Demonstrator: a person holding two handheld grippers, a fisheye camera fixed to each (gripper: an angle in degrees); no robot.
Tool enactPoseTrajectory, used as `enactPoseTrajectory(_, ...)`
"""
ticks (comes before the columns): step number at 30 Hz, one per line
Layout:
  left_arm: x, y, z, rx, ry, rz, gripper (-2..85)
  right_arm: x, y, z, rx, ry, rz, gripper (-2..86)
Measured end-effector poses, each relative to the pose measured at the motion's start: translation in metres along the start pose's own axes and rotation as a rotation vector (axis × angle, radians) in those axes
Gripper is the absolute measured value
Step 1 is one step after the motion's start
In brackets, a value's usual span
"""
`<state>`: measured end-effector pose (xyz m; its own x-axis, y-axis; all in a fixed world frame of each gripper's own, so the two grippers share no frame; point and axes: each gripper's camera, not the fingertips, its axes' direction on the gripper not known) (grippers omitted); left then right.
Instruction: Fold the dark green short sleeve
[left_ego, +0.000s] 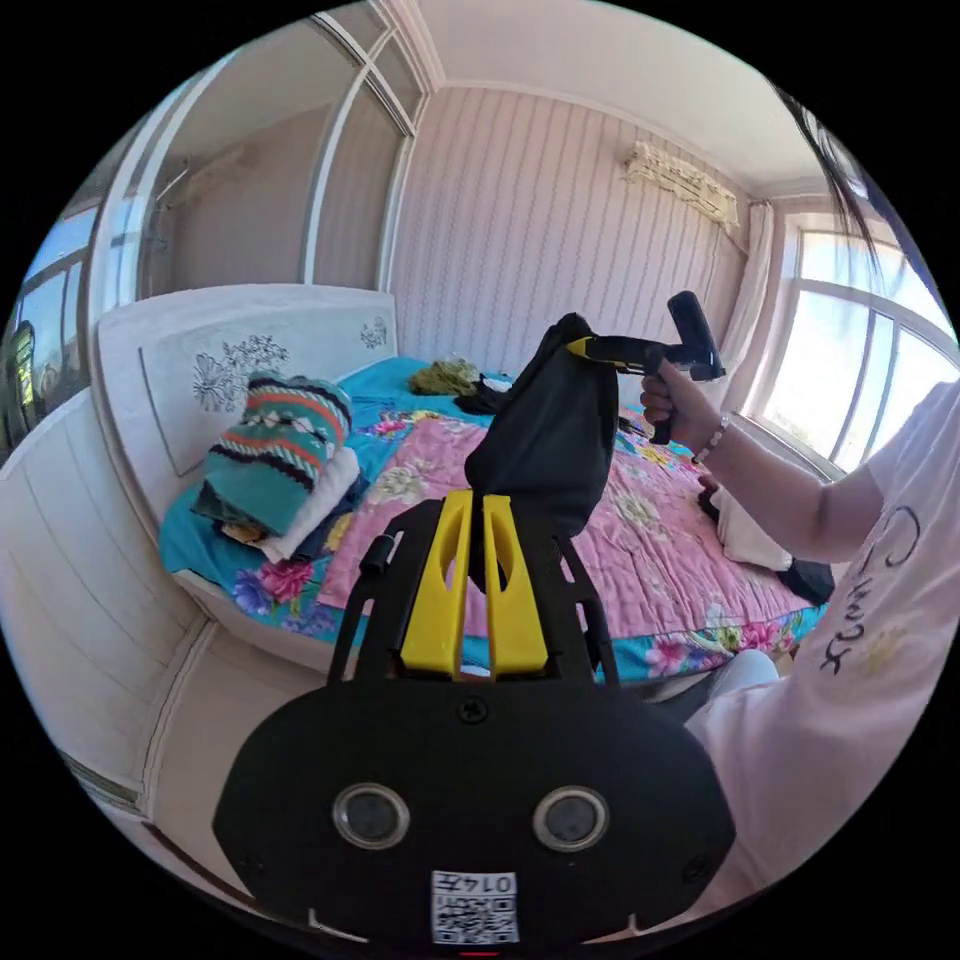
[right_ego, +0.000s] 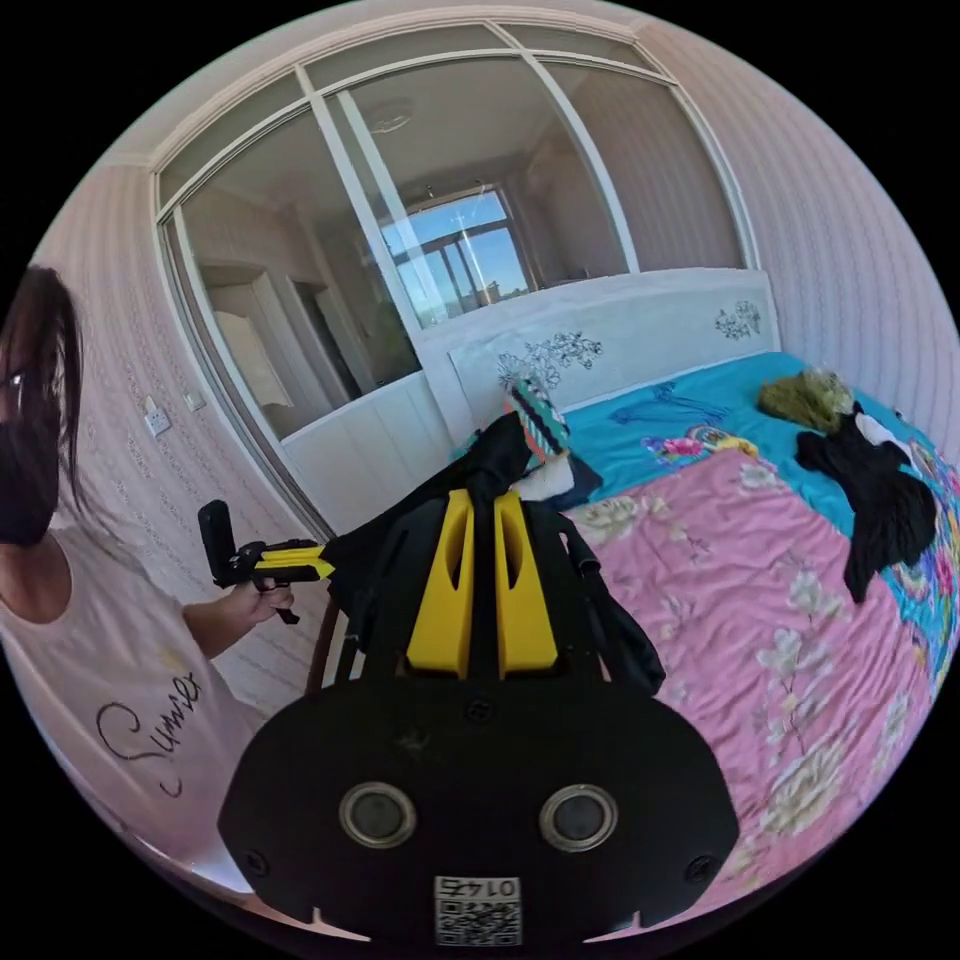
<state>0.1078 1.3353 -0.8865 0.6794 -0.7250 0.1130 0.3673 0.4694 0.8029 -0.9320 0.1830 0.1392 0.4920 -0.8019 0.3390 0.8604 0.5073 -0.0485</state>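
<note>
The dark green short sleeve (left_ego: 548, 430) hangs in the air above the bed, stretched between both grippers, and it looks almost black. My left gripper (left_ego: 480, 500) is shut on its near edge, yellow jaws pressed together on the cloth. The right gripper (left_ego: 582, 346), held in a person's hand (left_ego: 668, 400), pinches the garment's far upper corner. In the right gripper view my right gripper (right_ego: 483, 498) is shut on the dark cloth (right_ego: 500, 450), which runs left to the left gripper (right_ego: 322, 566) held in the person's other hand.
A bed with a pink floral quilt (right_ego: 760, 600) lies below. A stack of folded clothes (left_ego: 285, 460) sits by the white headboard (left_ego: 240, 360). A black garment (right_ego: 880, 510) and an olive one (right_ego: 810, 397) lie on the far side. A window (left_ego: 860, 350) is at the right.
</note>
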Motion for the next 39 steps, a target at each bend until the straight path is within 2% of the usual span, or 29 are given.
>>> enactPoseTrajectory(2,-0.045,-0.028,0.009,-0.006,-0.076,-0.058,0.3,-0.004,-0.072,0.044,-0.072,-0.017,-0.022,3.5)
enactPoseTrajectory(4,-0.100,-0.050,0.030,0.021,-0.262,-0.134,3.5,-0.002,-0.135,0.096,-0.121,0.004,-0.012,5.0)
enactPoseTrajectory(6,-0.135,-0.052,0.057,-0.023,-0.370,-0.208,4.9,0.012,-0.186,0.167,-0.209,0.102,0.047,7.8)
enactPoseTrajectory(8,-0.161,-0.042,0.090,-0.127,-0.410,-0.277,5.9,0.025,-0.191,0.209,-0.348,0.204,0.112,10.1)
enactPoseTrajectory(10,-0.173,-0.018,0.125,-0.265,-0.404,-0.332,6.2,0.030,-0.171,0.224,-0.377,0.191,0.140,11.8)
enactPoseTrajectory(14,-0.138,0.017,0.127,-0.282,-0.381,-0.305,6.0,0.035,-0.068,0.205,-0.423,0.152,0.125,11.2)
enactPoseTrajectory(19,-0.009,0.068,0.081,-0.169,-0.149,-0.111,4.8,0.014,0.121,0.092,-0.385,0.151,0.221,9.5)
enactPoseTrajectory(21,0.052,0.084,0.069,-0.148,-0.100,0.014,4.3,-0.018,0.233,0.013,-0.357,0.249,0.346,8.0)
enactPoseTrajectory(22,0.096,0.095,0.062,-0.122,-0.069,0.114,3.9,-0.029,0.261,-0.007,-0.355,0.281,0.371,7.9)
enactPoseTrajectory(25,0.208,0.114,0.055,-0.106,0.047,0.341,3.6,-0.097,0.386,-0.113,-0.317,0.536,0.522,7.6)
enactPoseTrajectory(28,0.307,0.115,0.060,-0.098,0.269,0.403,3.6,-0.178,0.490,-0.212,-0.222,0.777,0.648,8.7)
enactPoseTrajectory(30,0.367,0.113,0.066,-0.070,0.406,0.432,3.7,-0.238,0.567,-0.278,-0.087,0.940,0.759,9.5)
enactPoseTrajectory(35,0.535,0.114,0.088,-0.041,0.644,0.601,5.4,-0.329,0.704,-0.363,0.135,1.098,0.981,11.1)
enactPoseTrajectory(39,0.678,0.131,0.110,-0.068,0.825,0.709,7.3,-0.377,0.800,-0.393,0.153,1.168,1.099,11.4)
